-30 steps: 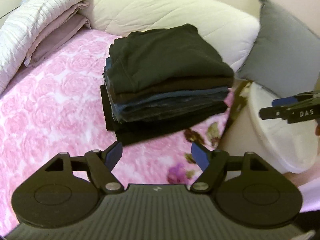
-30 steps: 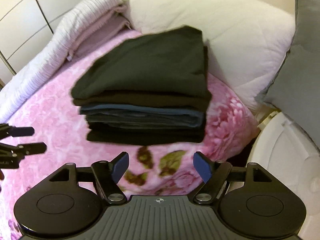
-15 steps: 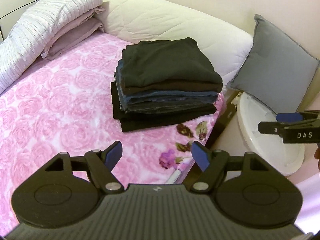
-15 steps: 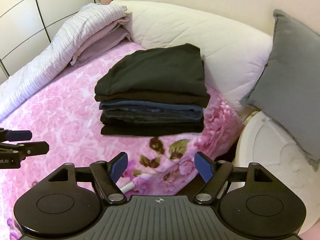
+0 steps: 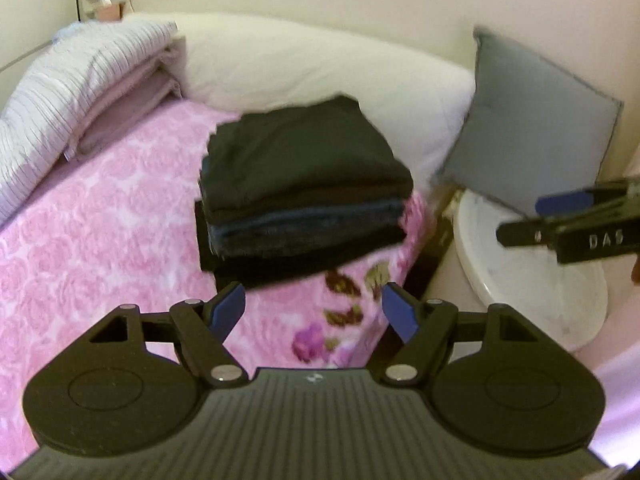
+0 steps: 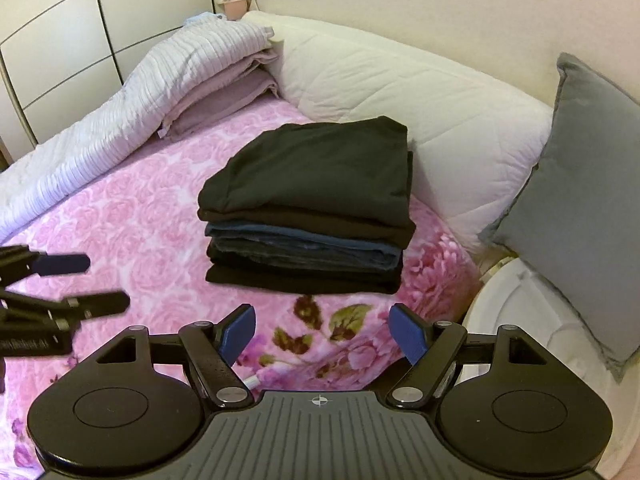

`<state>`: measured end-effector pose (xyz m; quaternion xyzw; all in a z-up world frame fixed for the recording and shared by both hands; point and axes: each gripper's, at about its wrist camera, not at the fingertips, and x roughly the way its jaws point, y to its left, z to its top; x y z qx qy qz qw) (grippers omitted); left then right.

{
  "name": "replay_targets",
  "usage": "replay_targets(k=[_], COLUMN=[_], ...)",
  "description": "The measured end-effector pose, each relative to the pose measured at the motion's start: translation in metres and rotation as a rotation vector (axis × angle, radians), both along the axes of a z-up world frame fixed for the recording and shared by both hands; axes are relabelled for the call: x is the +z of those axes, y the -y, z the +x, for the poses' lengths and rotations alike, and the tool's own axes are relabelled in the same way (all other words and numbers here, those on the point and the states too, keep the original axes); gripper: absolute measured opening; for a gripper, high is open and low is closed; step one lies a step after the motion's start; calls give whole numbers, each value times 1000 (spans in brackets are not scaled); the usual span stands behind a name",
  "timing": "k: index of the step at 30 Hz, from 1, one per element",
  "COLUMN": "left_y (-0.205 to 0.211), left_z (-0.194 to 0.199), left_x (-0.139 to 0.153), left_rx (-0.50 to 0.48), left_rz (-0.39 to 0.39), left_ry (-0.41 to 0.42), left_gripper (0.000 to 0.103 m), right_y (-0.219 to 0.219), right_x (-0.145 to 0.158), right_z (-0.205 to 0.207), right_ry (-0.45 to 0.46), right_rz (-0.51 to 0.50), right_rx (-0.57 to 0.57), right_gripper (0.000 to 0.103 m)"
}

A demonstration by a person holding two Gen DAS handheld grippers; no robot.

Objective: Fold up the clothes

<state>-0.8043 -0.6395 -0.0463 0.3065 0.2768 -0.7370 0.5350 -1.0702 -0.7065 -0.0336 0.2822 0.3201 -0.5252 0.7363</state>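
A stack of folded dark clothes (image 5: 304, 184) (image 6: 312, 204), black on top with dark blue layers beneath, rests on the pink rose-patterned bedspread (image 5: 100, 240) (image 6: 132, 232) near its right edge. My left gripper (image 5: 313, 312) hovers open in front of the stack with nothing between its blue pads. My right gripper (image 6: 322, 330) is likewise open and empty, a short way back from the stack. The right gripper (image 5: 560, 220) also shows at the right of the left wrist view, and the left gripper (image 6: 68, 284) at the left of the right wrist view.
A long white pillow (image 6: 400, 88) lies behind the stack, a grey cushion (image 6: 580, 184) to its right, folded striped bedding (image 6: 140, 112) at the back left. A white round lid-like object (image 5: 532, 272) sits beside the bed's right edge. Wardrobe doors (image 6: 52, 52) stand at far left.
Both grippers have pulled back and risen from the stack, which now looks smaller and farther off. Both have stayed open and empty.
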Motion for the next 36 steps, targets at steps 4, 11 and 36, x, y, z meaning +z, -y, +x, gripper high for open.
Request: replay_targets(k=[4, 11, 36], left_y=[0, 1, 0], left_z=[-6, -16, -16], left_x=[-4, 6, 6], left_rx=[58, 88, 223], left_rz=[35, 4, 6], left_ry=[-27, -14, 43], left_gripper=[72, 72, 73], right_y=[1, 3, 1], right_x=[1, 1, 9], right_z=[-10, -20, -3], right_ry=[8, 33, 10], right_rz=[-3, -7, -56], right_rx=[7, 22, 107], right_gripper=[77, 77, 77])
